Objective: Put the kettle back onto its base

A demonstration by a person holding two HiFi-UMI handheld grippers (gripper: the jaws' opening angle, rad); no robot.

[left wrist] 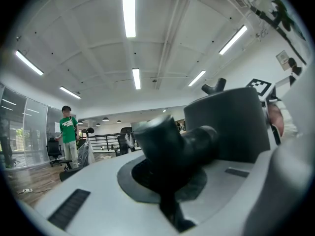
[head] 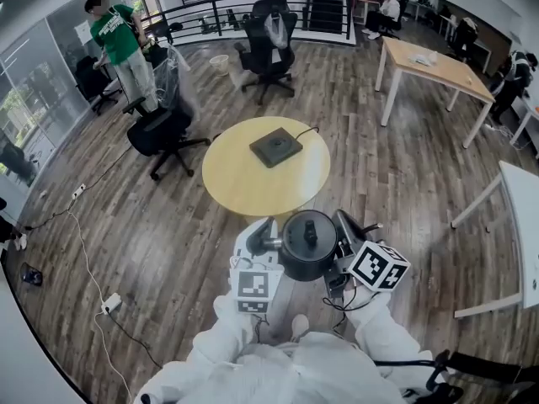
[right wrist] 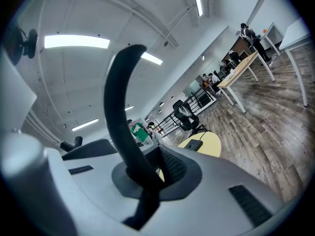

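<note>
Black kettle [head: 307, 247] held level two-handed for balance | left gripper [head: 263, 242] clamped on spout [left wrist: 165, 139] | right gripper [head: 344, 241] clamped on handle [right wrist: 120, 107] | base [head: 275, 147] at 12 o'clock on table [head: 232, 188], well apart

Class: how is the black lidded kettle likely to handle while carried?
Probably rigid: the black lidded kettle sits upright between left gripper on its spout and right gripper on its handle. Likely tips if either slips.

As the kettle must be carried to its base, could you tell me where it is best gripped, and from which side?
Grip the kettle by its arched handle, from the right: it stands clear of the body, so jaws close around it, as the right gripper does. The left gripper steadies the spout.
</note>
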